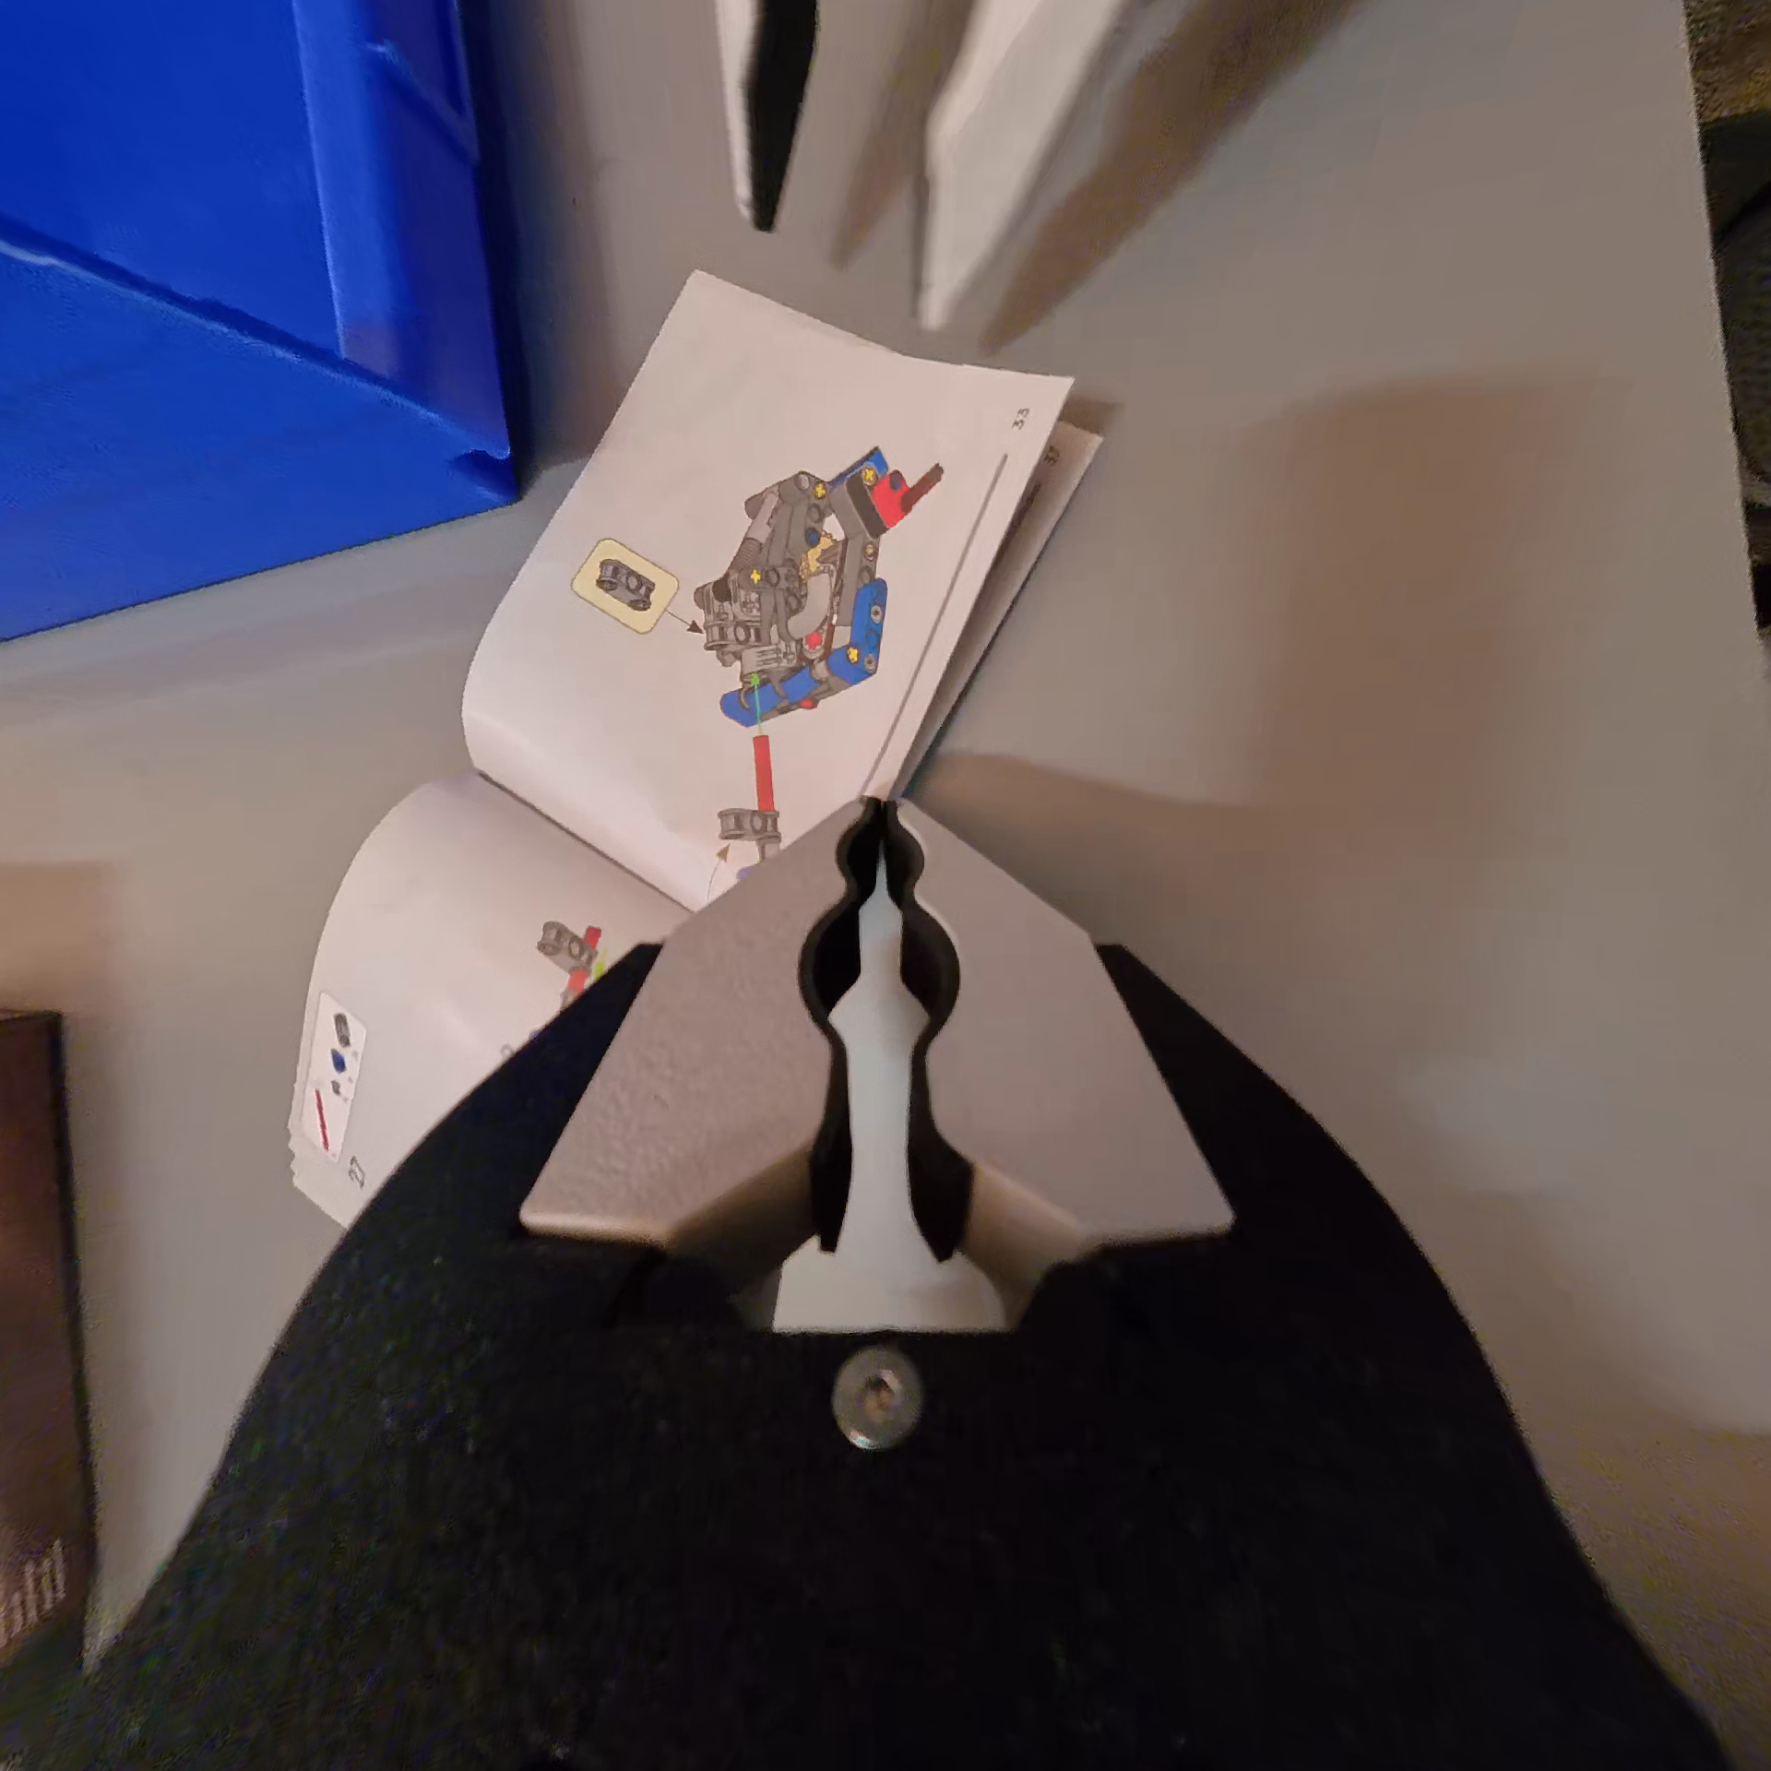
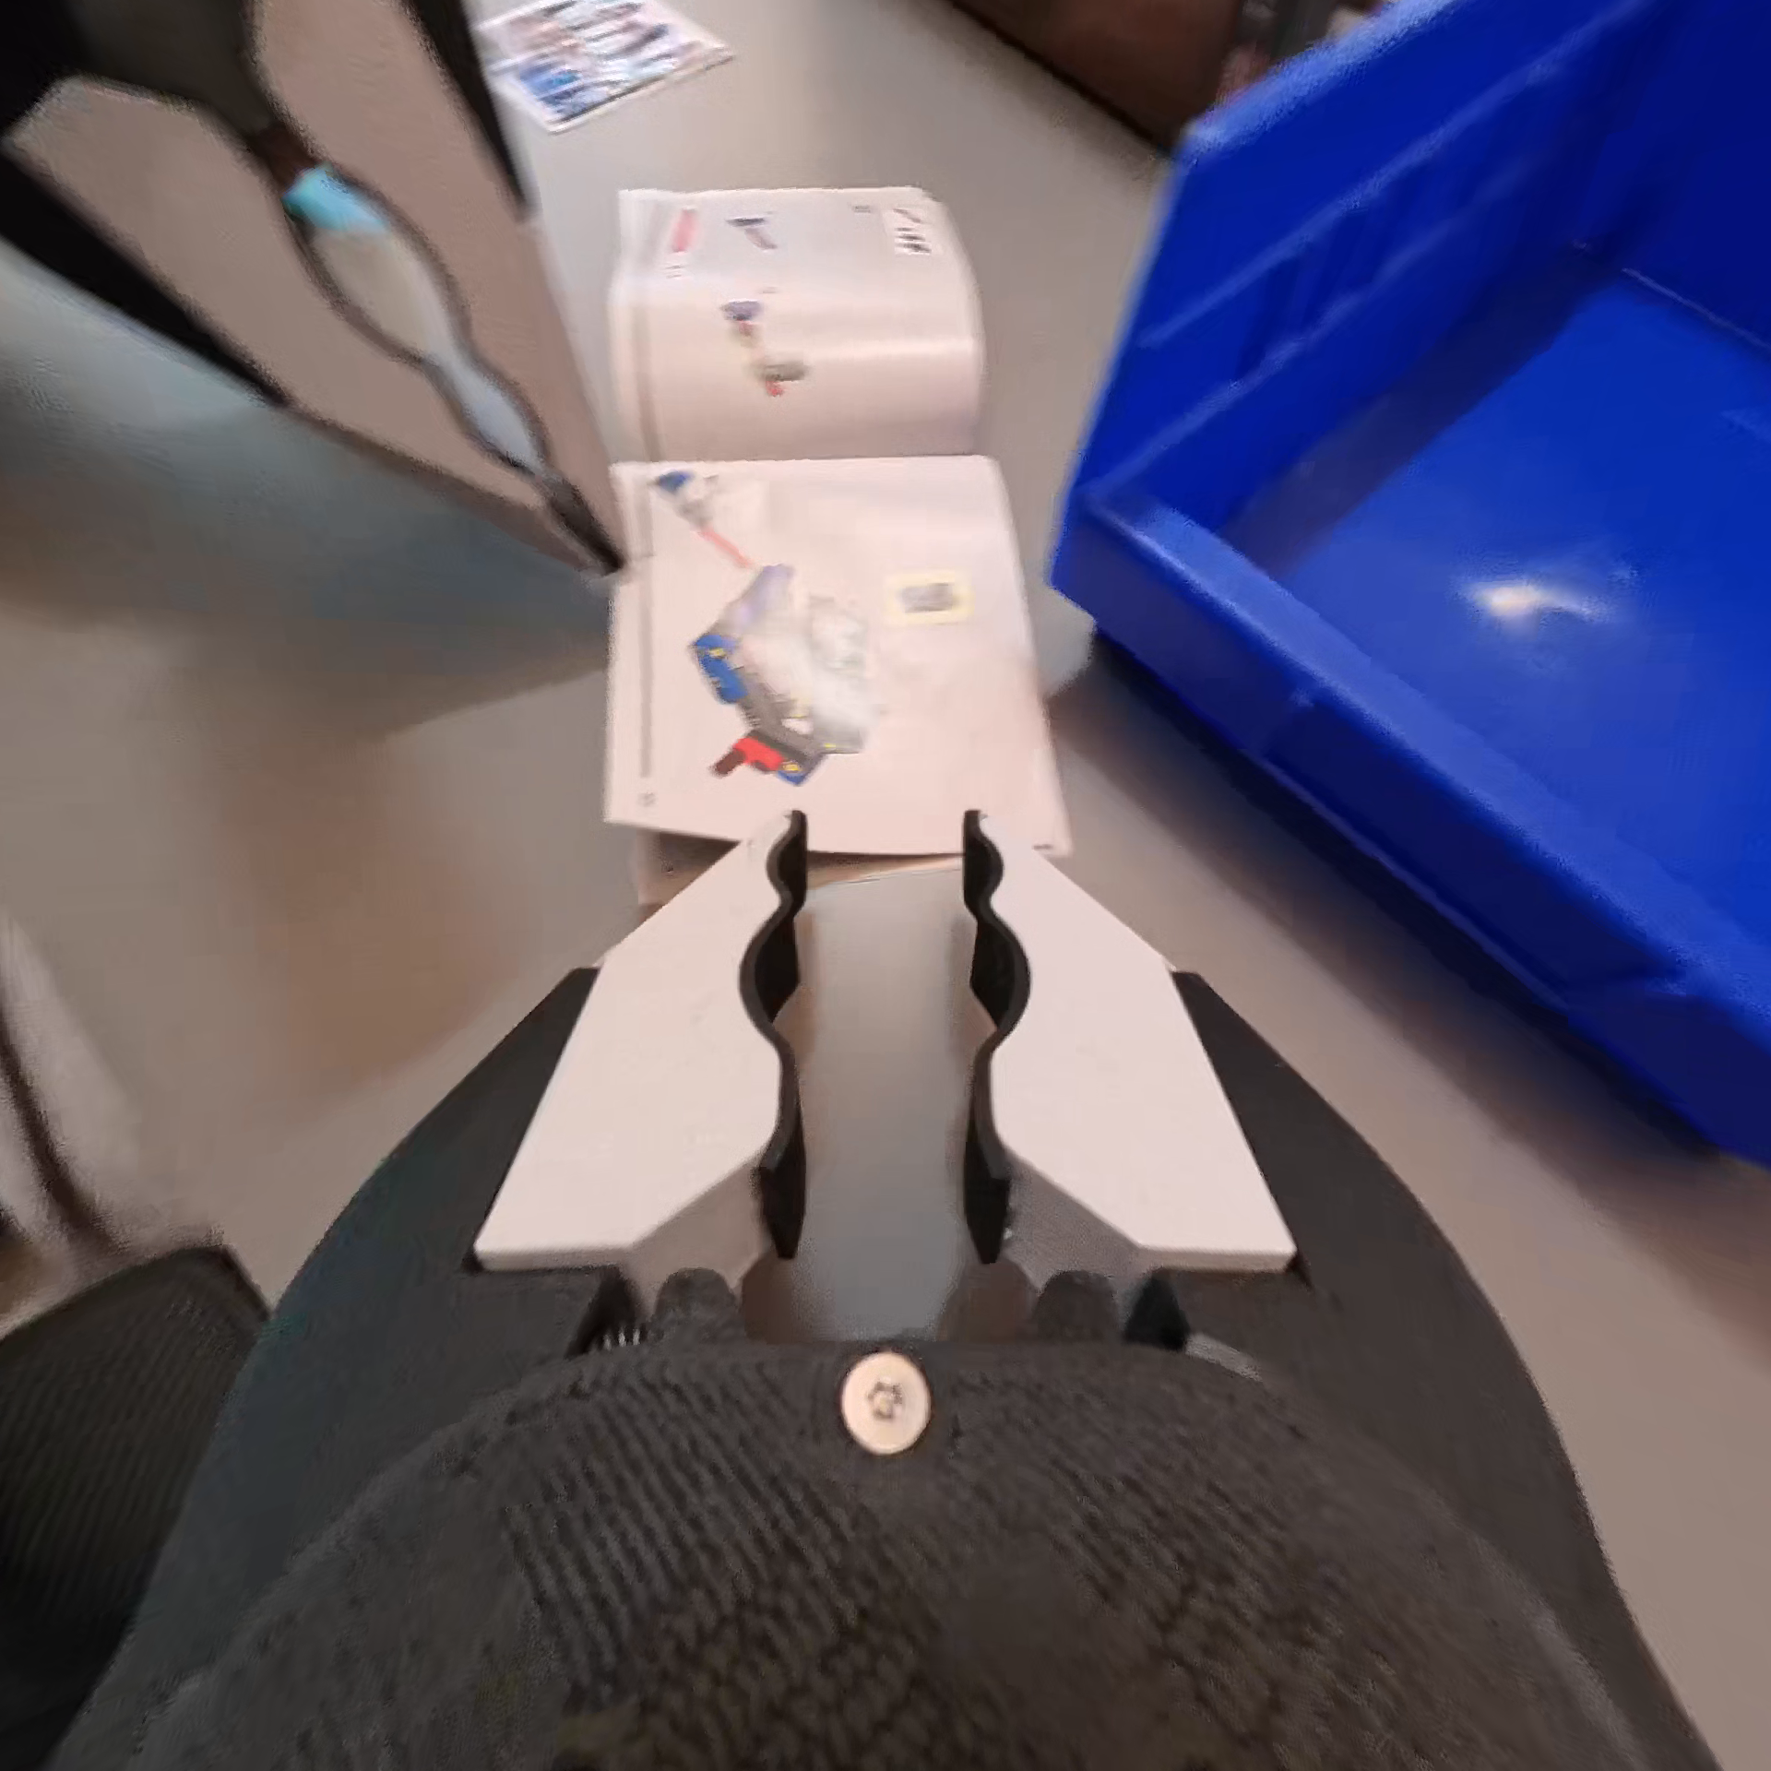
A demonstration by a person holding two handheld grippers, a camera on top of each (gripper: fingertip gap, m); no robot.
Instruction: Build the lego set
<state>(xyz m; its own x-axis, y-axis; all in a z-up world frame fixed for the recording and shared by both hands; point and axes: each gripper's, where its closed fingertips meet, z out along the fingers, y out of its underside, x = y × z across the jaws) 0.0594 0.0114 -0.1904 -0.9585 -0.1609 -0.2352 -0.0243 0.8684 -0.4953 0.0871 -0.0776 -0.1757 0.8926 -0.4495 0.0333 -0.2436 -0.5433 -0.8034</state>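
Note:
An open instruction booklet [image 1: 719,537] lies on the grey table [image 1: 1342,862], its pages showing a blue and grey model. My left gripper [image 1: 879,810] is shut, with its tips pinched on the lower right corner of the upper page, which stands a little above the pages beneath. The right wrist view shows the same gripper [image 2: 599,561] at that page corner of the booklet [image 2: 824,652]. My right gripper [image 2: 882,824] is open and empty, its tips just at the booklet's near edge. It shows blurred at the top of the left wrist view [image 1: 848,273]. No loose brick shows.
A blue plastic bin [image 1: 192,335] stands beside the booklet; in the right wrist view the bin [image 2: 1437,575] is at the right, with nothing showing in the visible part of its inside. A printed sheet [image 2: 604,57] lies farther back. A dark brown object [image 1: 38,1342] is at the left edge. My hands' fingertips stand some 10 cm from each other.

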